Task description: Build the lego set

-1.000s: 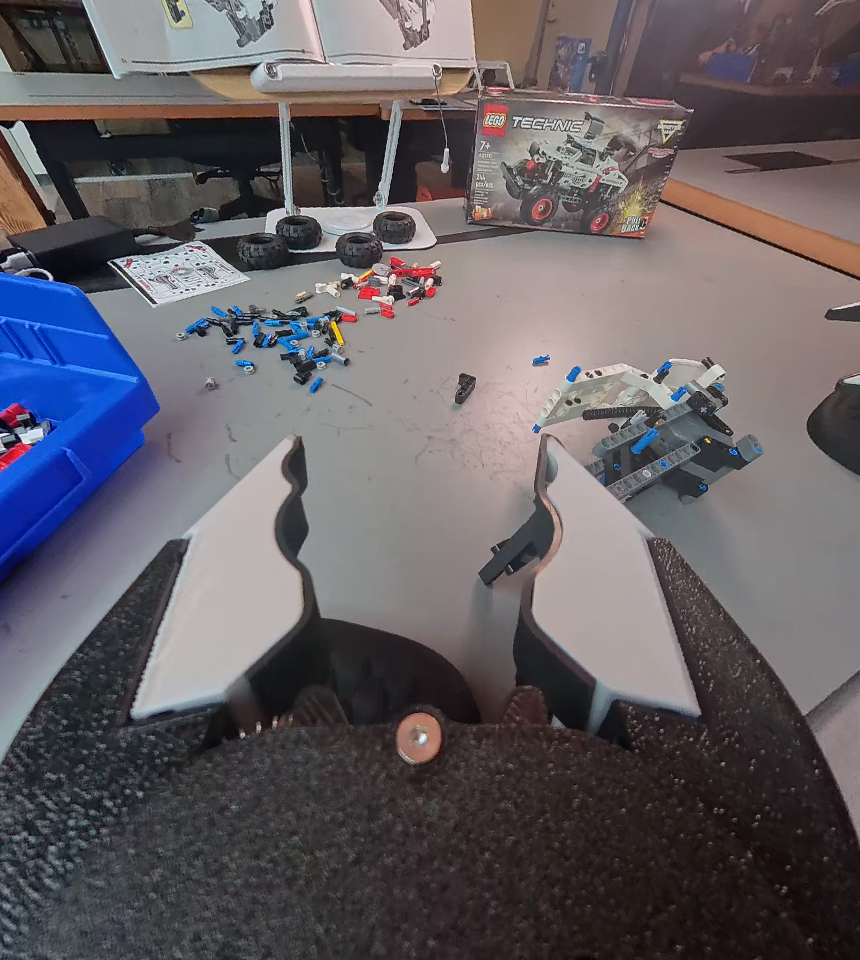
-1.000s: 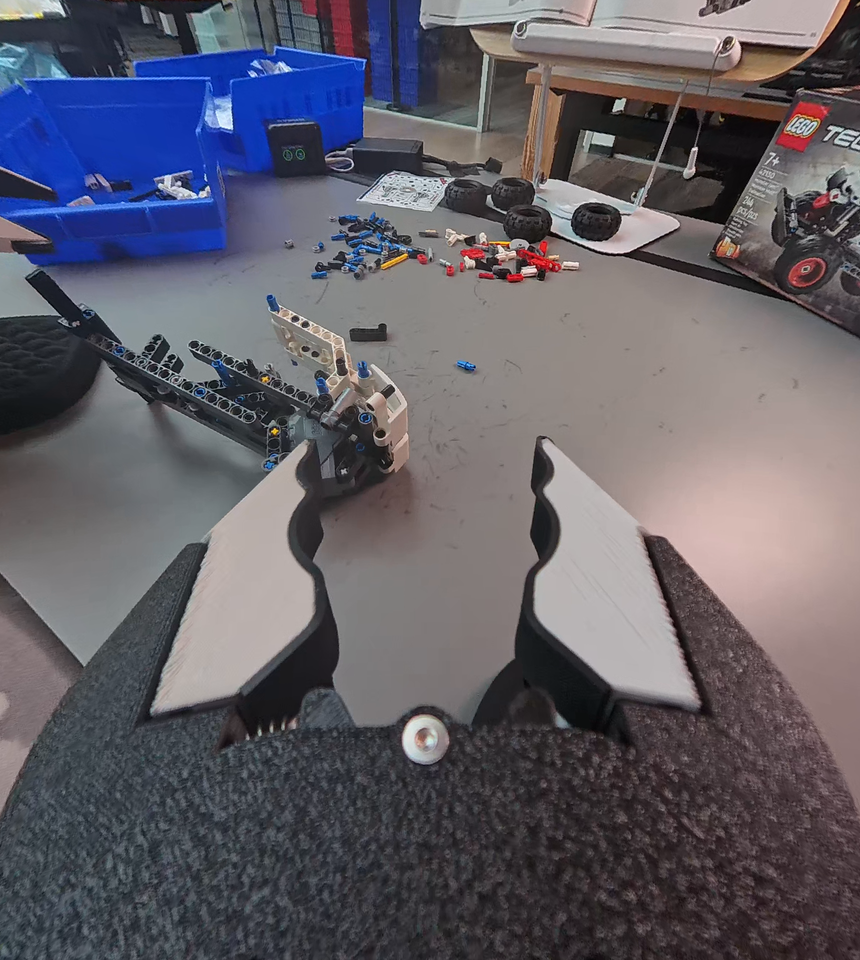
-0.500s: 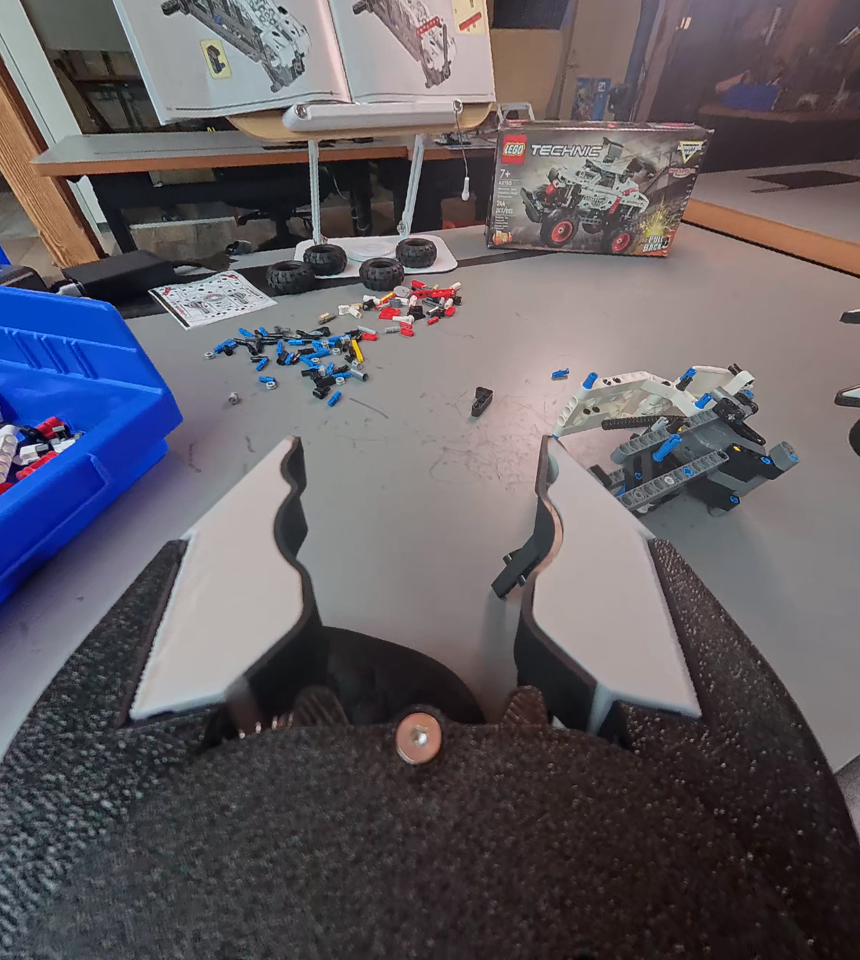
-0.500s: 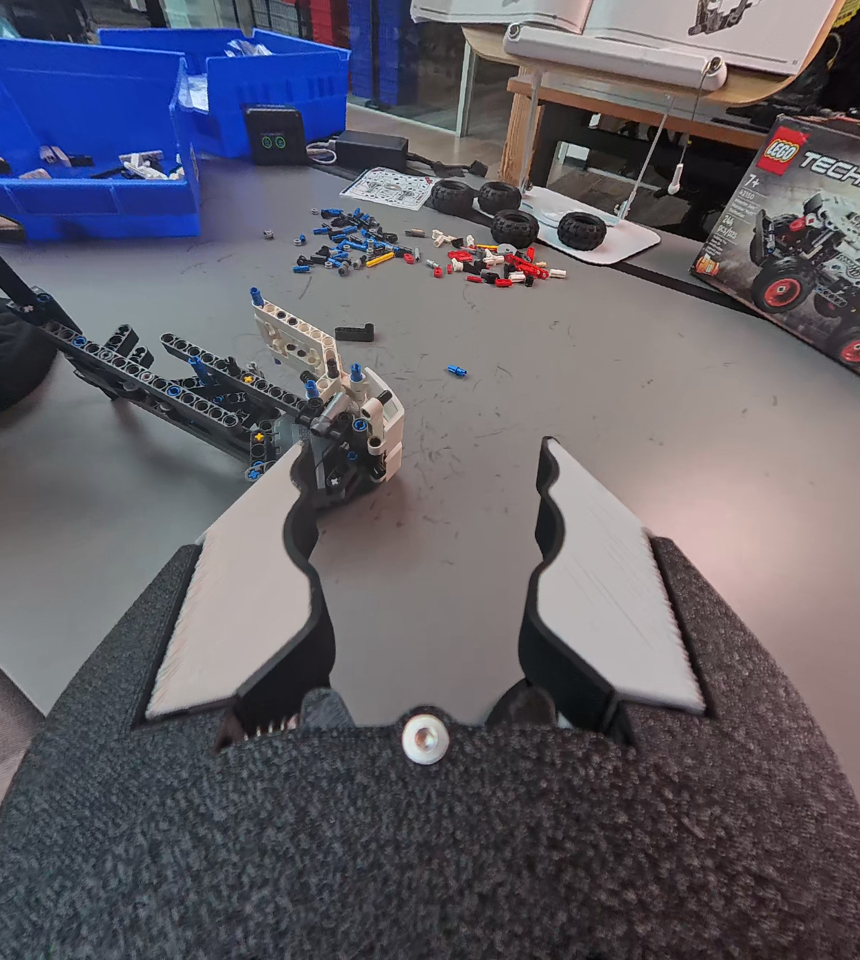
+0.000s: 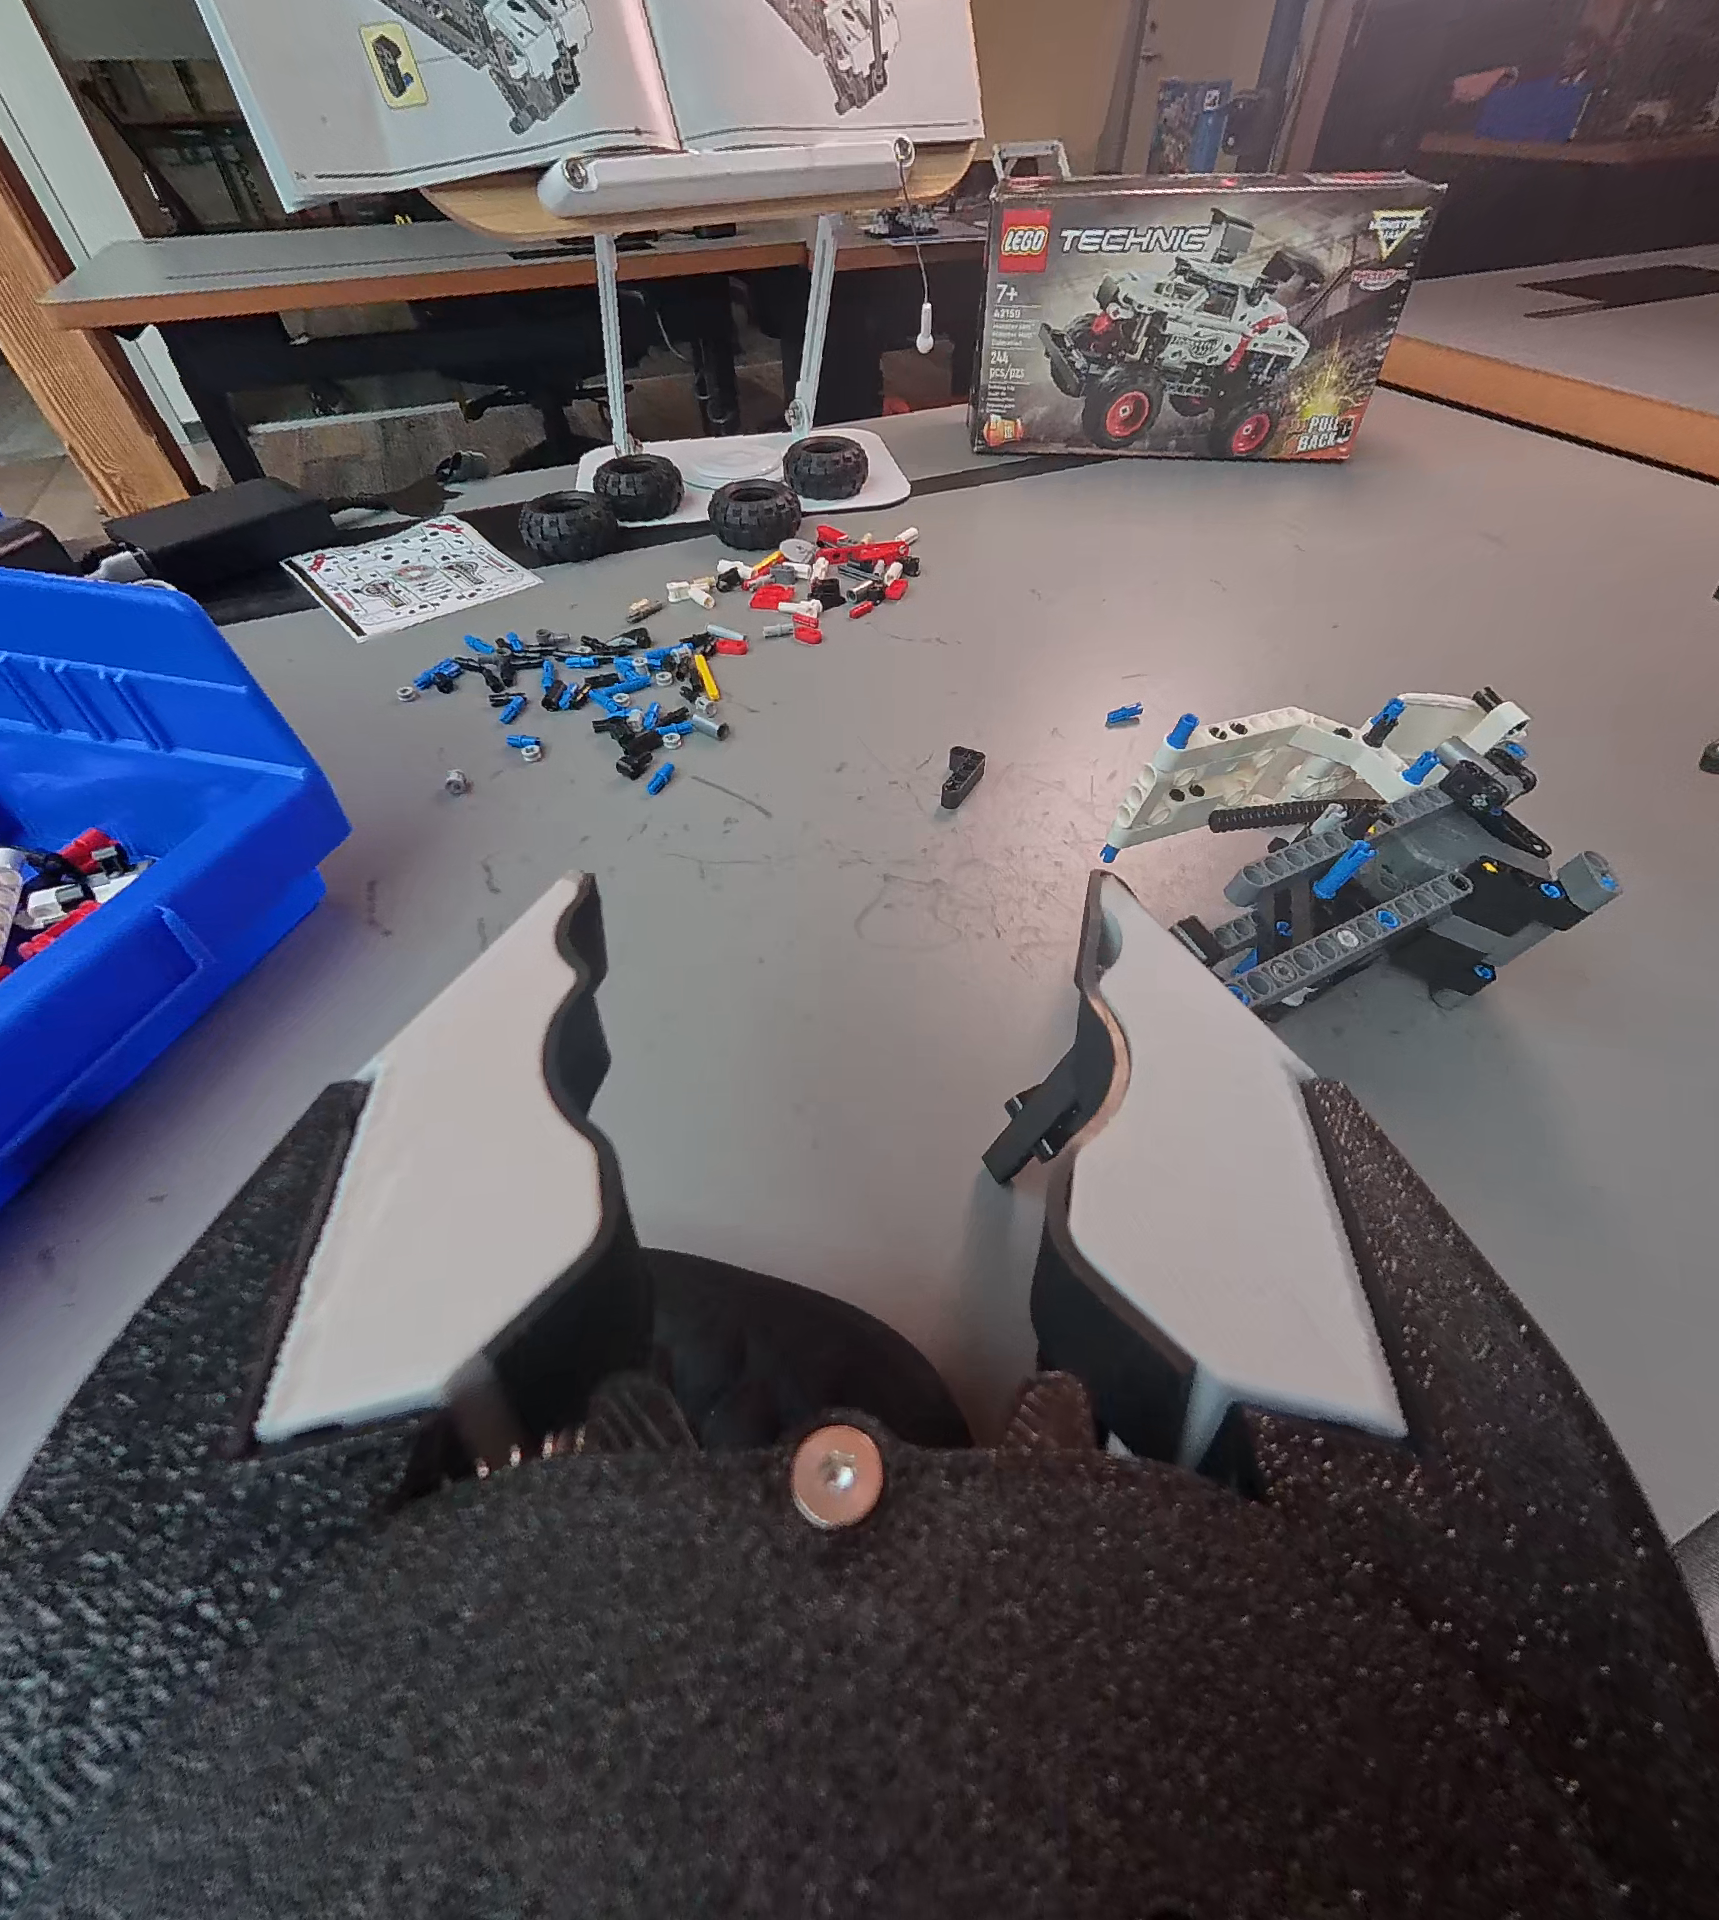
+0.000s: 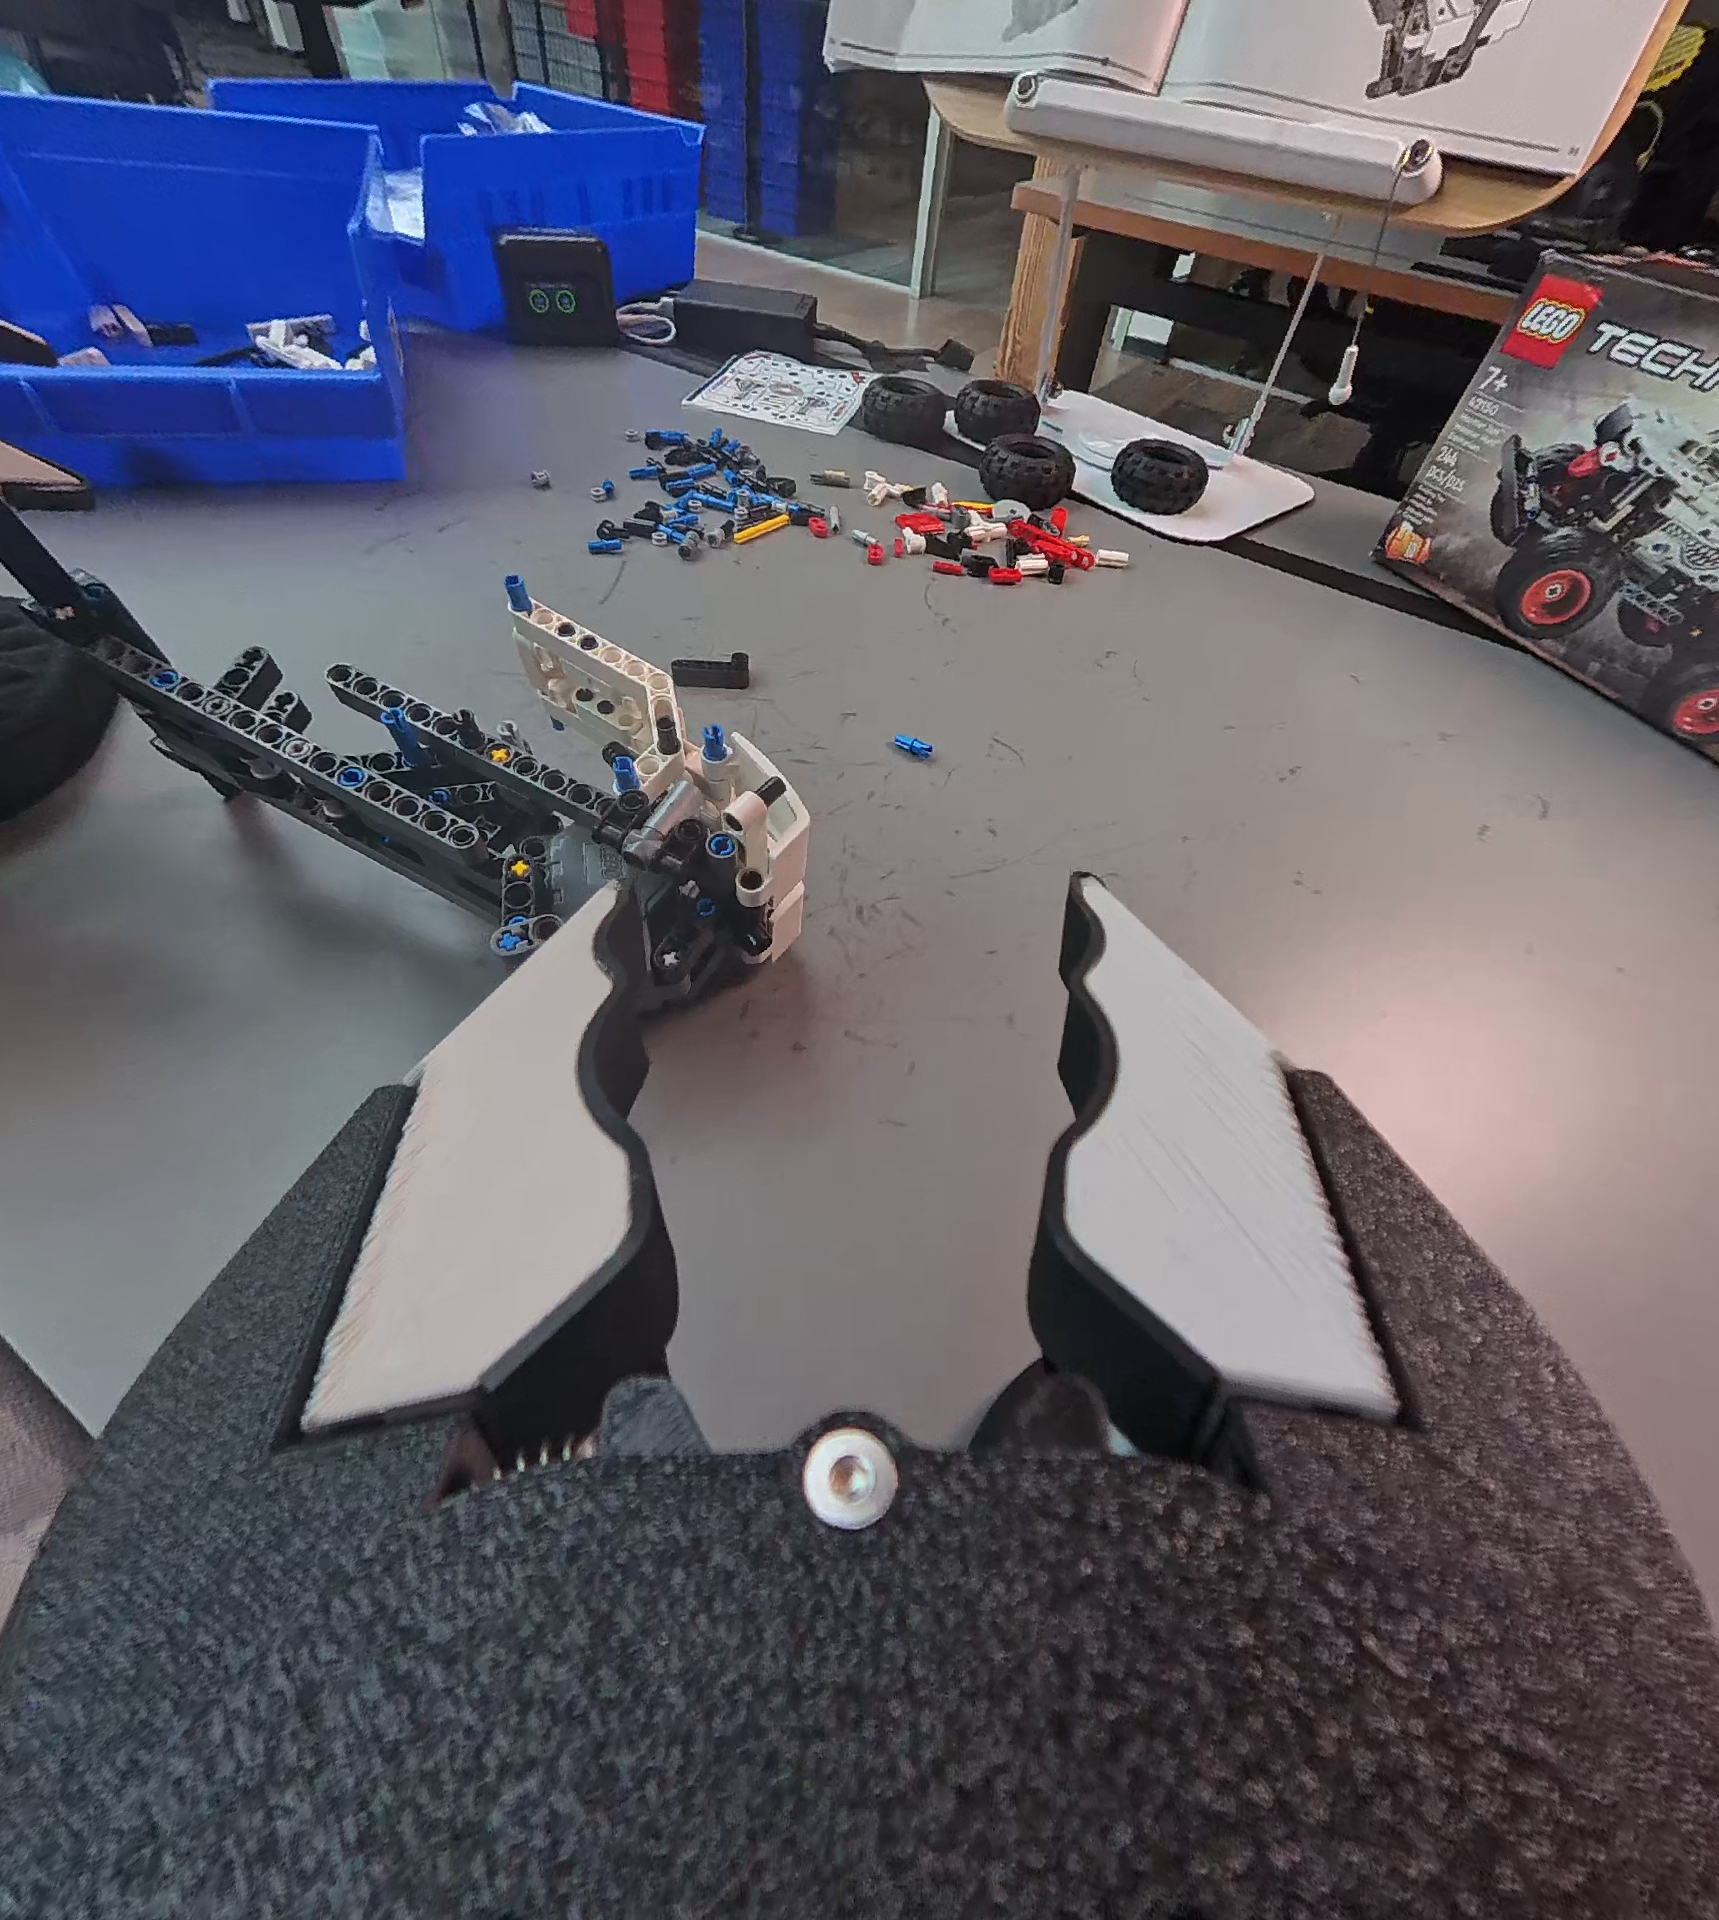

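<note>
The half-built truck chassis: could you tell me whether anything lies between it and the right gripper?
Nothing visible does: the right gripper is open, with only bare table ahead; the chassis sits beside its left finger.

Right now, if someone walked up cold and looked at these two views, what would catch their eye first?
Probably the half-built truck chassis, lying mid-table between the two open grippers, its white panels standing out on the grey table. Next, the scatter of small blue, black and red loose pieces farther back, with four black tires behind them. The bright blue bin at the left and the set's box at the far right frame the scene.
</note>
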### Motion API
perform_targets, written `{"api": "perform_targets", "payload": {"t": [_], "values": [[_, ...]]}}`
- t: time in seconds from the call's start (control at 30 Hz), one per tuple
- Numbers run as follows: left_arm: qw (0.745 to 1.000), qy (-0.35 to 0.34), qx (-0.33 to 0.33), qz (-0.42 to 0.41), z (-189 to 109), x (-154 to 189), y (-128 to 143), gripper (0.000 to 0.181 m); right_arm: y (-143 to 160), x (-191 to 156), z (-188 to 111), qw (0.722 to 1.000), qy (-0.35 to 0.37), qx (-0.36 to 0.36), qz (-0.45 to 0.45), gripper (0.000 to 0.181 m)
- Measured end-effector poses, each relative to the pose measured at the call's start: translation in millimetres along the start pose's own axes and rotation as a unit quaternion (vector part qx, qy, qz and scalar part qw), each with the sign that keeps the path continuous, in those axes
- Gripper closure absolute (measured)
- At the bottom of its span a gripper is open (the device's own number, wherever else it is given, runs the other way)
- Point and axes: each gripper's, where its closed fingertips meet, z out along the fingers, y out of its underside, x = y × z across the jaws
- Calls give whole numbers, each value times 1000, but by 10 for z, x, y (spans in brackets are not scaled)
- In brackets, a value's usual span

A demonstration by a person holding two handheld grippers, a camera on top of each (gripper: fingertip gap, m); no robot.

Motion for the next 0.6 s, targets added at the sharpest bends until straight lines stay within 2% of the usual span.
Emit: {"api": "perform_targets", "payload": {"t": [0.17,0.27,0.5,0.6], "values": [[1000,1,-3,3,9,9,6,91,30,-45,23,999,8,-10,-30,101],[1000,1,-10,9,23,22,1,97,17,-80,13,999,7,-6,-43,100],[1000,-3,-8,-1,131,-38,-102,98,-45,-47,16,1000,-2,2,-8,100],[1000,-8,-7,-5,198,-52,-174,102,-177,-176,16,1000,-20,23,-1,103]]}}
